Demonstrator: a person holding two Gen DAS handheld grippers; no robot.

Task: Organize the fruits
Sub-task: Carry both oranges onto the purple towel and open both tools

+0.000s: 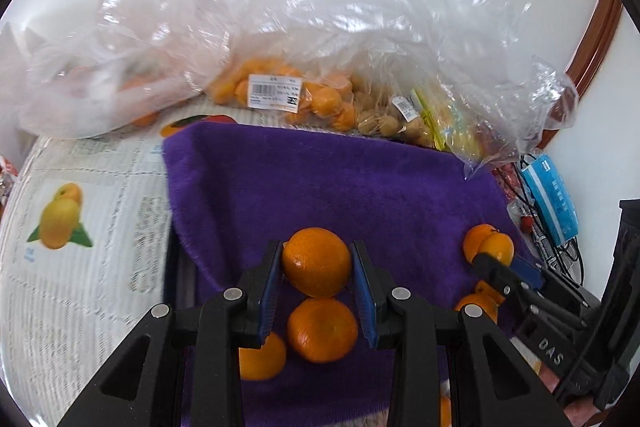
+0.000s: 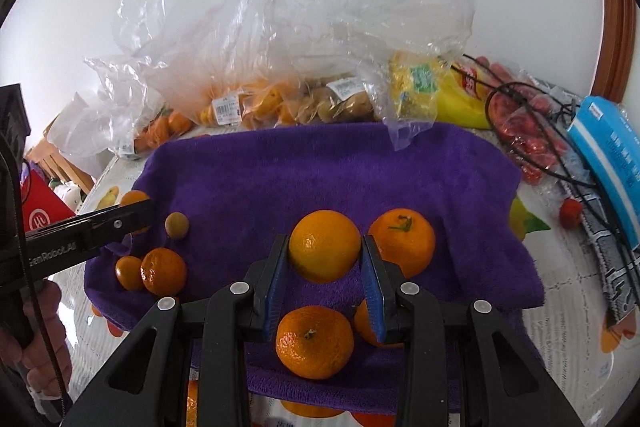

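Observation:
A purple towel (image 1: 340,179) (image 2: 320,171) lies on the table with several oranges on it. My left gripper (image 1: 317,263) is shut on an orange (image 1: 316,261), held above the towel's left part; two more oranges (image 1: 322,329) lie under it. My right gripper (image 2: 325,247) is shut on an orange (image 2: 324,245) above the towel's front middle. Oranges (image 2: 402,241) (image 2: 314,341) lie beside and below it. The left gripper also shows in the right wrist view (image 2: 136,215), near a small brown fruit (image 2: 177,225) and two oranges (image 2: 163,271).
Clear plastic bags (image 1: 360,7) (image 2: 304,27) with packed oranges (image 1: 280,91) and brown fruits (image 2: 344,103) stand behind the towel. A yellow packet (image 2: 416,87), red fruit packs (image 2: 524,131), black cables (image 2: 560,163) and a blue box (image 2: 608,151) lie at the right. Printed paper (image 1: 80,227) covers the table.

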